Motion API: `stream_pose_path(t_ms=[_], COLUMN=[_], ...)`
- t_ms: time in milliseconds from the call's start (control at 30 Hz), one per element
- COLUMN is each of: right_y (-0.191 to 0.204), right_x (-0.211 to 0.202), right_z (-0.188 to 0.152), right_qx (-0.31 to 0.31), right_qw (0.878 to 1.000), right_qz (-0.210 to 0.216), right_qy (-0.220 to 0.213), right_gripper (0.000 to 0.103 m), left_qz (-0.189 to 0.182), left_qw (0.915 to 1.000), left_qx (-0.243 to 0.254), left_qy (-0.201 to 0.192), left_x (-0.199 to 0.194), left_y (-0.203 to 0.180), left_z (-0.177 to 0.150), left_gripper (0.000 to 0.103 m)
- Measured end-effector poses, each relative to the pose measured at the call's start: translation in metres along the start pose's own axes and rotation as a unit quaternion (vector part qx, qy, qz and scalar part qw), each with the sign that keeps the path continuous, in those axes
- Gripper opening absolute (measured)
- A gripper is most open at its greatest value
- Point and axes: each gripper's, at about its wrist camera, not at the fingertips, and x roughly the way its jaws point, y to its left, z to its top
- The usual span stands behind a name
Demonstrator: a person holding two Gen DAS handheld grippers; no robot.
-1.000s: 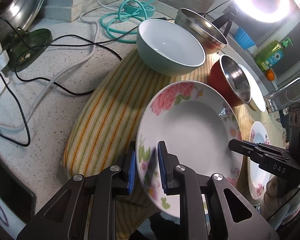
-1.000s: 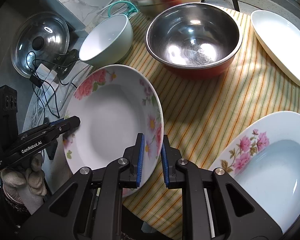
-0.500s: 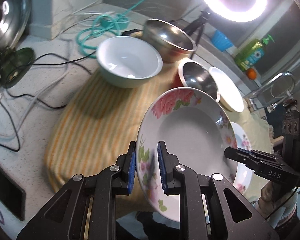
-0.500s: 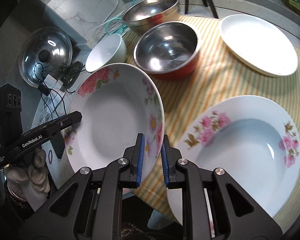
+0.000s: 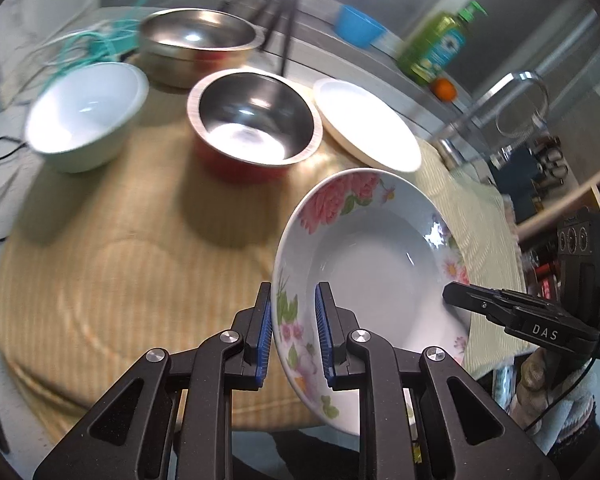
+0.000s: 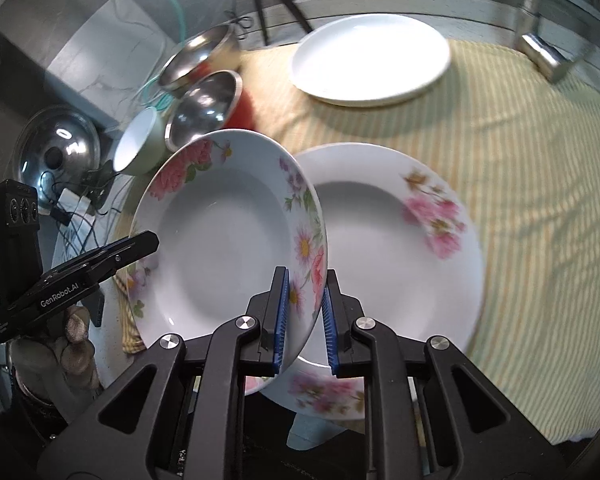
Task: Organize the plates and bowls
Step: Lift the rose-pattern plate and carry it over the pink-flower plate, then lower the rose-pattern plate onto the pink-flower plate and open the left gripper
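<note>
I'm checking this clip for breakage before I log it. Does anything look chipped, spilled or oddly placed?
No chips or spills show. The floral plate is tilted only because the left gripper and right gripper clamp its opposite rims. The second floral plate hangs over the striped cloth's near edge, which looks a bit precarious.

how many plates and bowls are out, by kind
floral plates: 2
plain white plate: 1
steel bowls: 2
white bowl: 1
total: 6
</note>
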Motion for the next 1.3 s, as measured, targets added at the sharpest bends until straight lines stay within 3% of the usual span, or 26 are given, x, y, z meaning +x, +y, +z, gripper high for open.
stream_pose_path(t_ms=[367, 833, 1100, 1300], right_y=[-0.055, -0.067, -0.049, -0.032], right_x=[-0.009, -0.004, 0.000, 0.005], right_z=[-0.012, -0.012, -0.010, -0.009], right_qx=[0.048, 0.054, 0.006, -0.042], right_qw=[0.999, 0.998, 0.996, 0.988], right_qz=[-0.024, -0.038, -0.090, -0.149], right_qy=[0.000, 0.005, 0.009, 0.012], right_gripper=[0.017, 0.019, 0.027, 0.033], left_qz=[-0.013, 0.014, 0.035, 0.052], left_qw=[0.9986, 0.9965, 0.9943, 0.9917], left_qx=[0.039, 0.071, 0.092, 0.109], left_qy=[0.035, 0.043, 0.042, 0.043], left_x=[0.031, 0.044, 0.046, 0.050], left_y=[-0.037, -0.050, -0.056, -0.062], left_z=[0.000, 0.000, 0.000, 0.001], left_gripper=[0.018, 0.018, 0.018, 0.018])
